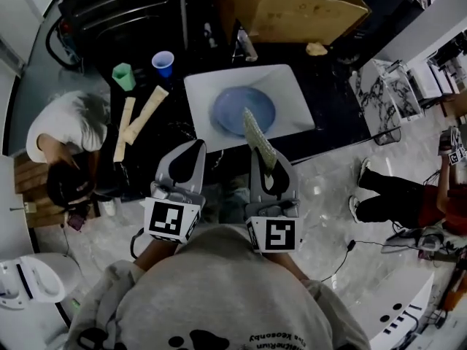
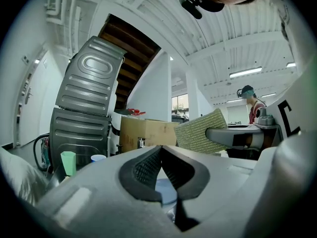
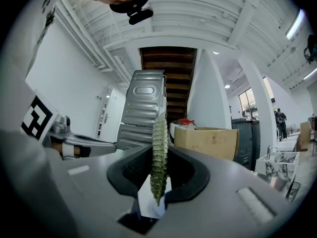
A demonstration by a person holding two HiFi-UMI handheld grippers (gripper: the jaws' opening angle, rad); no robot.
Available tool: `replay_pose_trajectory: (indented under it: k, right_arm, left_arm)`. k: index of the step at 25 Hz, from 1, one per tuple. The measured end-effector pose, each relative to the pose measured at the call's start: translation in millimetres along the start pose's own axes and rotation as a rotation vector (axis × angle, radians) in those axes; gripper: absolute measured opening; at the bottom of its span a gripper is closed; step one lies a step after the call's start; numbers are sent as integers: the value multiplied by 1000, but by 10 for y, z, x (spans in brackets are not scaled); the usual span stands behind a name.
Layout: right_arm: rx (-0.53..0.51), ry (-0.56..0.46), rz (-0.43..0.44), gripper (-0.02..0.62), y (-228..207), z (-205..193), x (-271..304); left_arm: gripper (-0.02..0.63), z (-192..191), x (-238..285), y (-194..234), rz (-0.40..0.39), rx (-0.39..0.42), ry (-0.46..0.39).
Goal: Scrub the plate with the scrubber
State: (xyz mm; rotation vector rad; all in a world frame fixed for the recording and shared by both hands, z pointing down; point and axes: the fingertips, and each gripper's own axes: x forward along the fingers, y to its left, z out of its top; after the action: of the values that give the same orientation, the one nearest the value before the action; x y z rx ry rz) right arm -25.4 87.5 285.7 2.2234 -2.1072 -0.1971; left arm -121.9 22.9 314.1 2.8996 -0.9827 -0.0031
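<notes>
Item 1, plate (image 1: 237,108): blue, round, lying flat in the middle of a white basin (image 1: 292,93). The basin sits on a dark counter (image 1: 336,108) at the middle of its near edge. In the left gripper view a bit of the blue plate (image 2: 166,190) shows low behind the closed jaws.

Item 2, scrubber (image 1: 257,138): a flat green pad, clamped by its near end. It stands on edge and reaches out over the near-right part of the plate. Whether it touches the plate cannot be told. The right gripper view shows it edge-on (image 3: 159,133), upright between the pads. The left gripper view shows its broad face (image 2: 200,130).

Item 3, right gripper (image 1: 271,159): jaws closed on the scrubber, poised above the counter's near edge, just before the basin.

Item 4, left gripper (image 1: 193,148): jaws pressed together with nothing between them (image 2: 161,150). It sits just beside the right gripper, at the basin's near-left corner and off the plate.

Other stock on the counter:
- 1 green cup (image 1: 123,76) and 1 blue cup (image 1: 163,63), side by side near the far-left corner.
- 2 long beige strips (image 1: 144,114), lying close together left of the basin.
- 1 open cardboard box (image 1: 292,9) at the far edge, behind the basin.

Surroundings: 1 person in a white top (image 1: 66,126) is bent over at the counter's left end. The legs of another person (image 1: 387,195) show on the floor to the right.
</notes>
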Motion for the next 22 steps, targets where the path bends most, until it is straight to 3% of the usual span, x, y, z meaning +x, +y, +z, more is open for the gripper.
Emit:
replay_pose_trajectory:
  k: [10,22]
  right_arm:
    - [38,37,180,72,-385,-181,834]
    - [30,96,414,72,-740,-558,1539]
  left_arm:
    - [6,-3,796,177,89,-40,-8]
    - [6,-259,1492,354,268,-75,84]
